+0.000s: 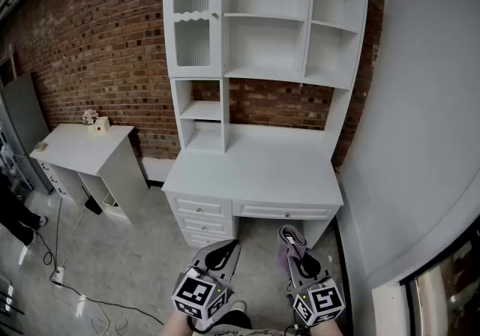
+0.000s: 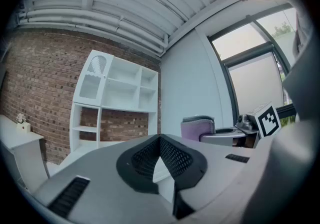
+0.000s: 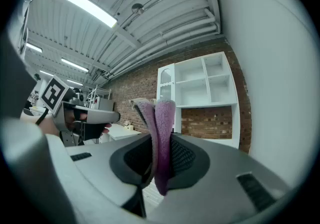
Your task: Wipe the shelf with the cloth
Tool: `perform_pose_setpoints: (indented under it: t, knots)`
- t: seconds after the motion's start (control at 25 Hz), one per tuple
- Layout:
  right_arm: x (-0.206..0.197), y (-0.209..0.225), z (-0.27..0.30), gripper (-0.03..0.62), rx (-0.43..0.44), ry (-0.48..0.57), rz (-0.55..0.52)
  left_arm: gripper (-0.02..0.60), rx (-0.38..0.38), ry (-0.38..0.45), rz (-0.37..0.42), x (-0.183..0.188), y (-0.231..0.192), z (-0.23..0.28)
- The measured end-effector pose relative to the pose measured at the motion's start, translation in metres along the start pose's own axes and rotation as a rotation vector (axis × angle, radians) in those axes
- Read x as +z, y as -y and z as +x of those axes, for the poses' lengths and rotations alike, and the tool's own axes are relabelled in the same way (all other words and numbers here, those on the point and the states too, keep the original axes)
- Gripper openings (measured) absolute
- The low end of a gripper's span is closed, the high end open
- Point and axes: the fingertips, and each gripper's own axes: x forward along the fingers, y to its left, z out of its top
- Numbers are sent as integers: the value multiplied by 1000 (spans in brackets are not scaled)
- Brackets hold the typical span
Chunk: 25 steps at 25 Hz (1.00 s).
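Observation:
A white desk (image 1: 255,171) with a white shelf unit (image 1: 266,72) on top stands against the brick wall ahead. My right gripper (image 1: 292,237) hangs low in front of the desk, shut on a folded purple cloth (image 1: 288,252). In the right gripper view the cloth (image 3: 162,138) sticks up between the black pads. My left gripper (image 1: 228,247) is beside it at the same height, jaws together and holding nothing. The left gripper view shows its pads (image 2: 172,155) meeting at the tip, with the shelf unit (image 2: 117,93) far off.
A small white side table (image 1: 79,143) with a little plant (image 1: 91,117) stands to the left of the desk. Cables (image 1: 60,274) trail over the grey floor. A grey wall (image 1: 420,139) bounds the right side. Drawers (image 1: 199,211) sit under the desk top.

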Motion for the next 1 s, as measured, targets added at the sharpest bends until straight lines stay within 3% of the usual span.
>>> perform_pose_setpoints:
  t: [1.0]
  knots:
    - [-24,32,5,69,-43,-49,105,14,-8,-49,-21,-23,3,26]
